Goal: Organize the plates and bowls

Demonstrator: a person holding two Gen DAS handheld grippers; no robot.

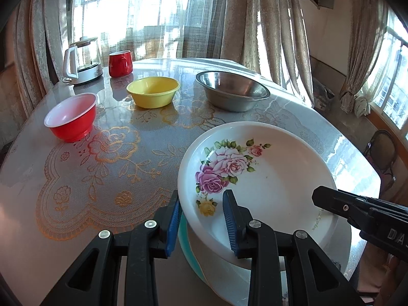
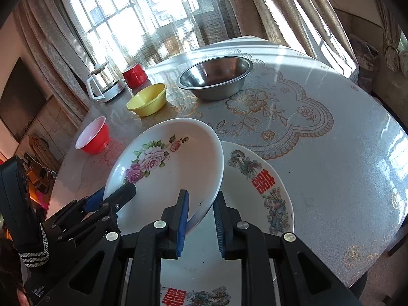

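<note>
A white rose-pattern plate (image 1: 267, 168) is held tilted over a stack of plates at the table's near edge. My left gripper (image 1: 201, 219) straddles its left rim, jaws apart, one finger each side. My right gripper (image 2: 201, 219) straddles its right rim (image 2: 178, 168) the same way, a gap still showing. Below lies a white plate with red characters and dragons (image 2: 257, 178), and a teal plate edge (image 1: 186, 244) shows under it. A red bowl (image 1: 72, 116), a yellow bowl (image 1: 153, 91) and a steel bowl (image 1: 232, 90) stand farther back.
A glass kettle (image 1: 83, 60) and a red mug (image 1: 120, 63) stand at the far left of the round table (image 2: 331, 153). Curtains and windows lie behind. A chair (image 1: 382, 150) stands at the right.
</note>
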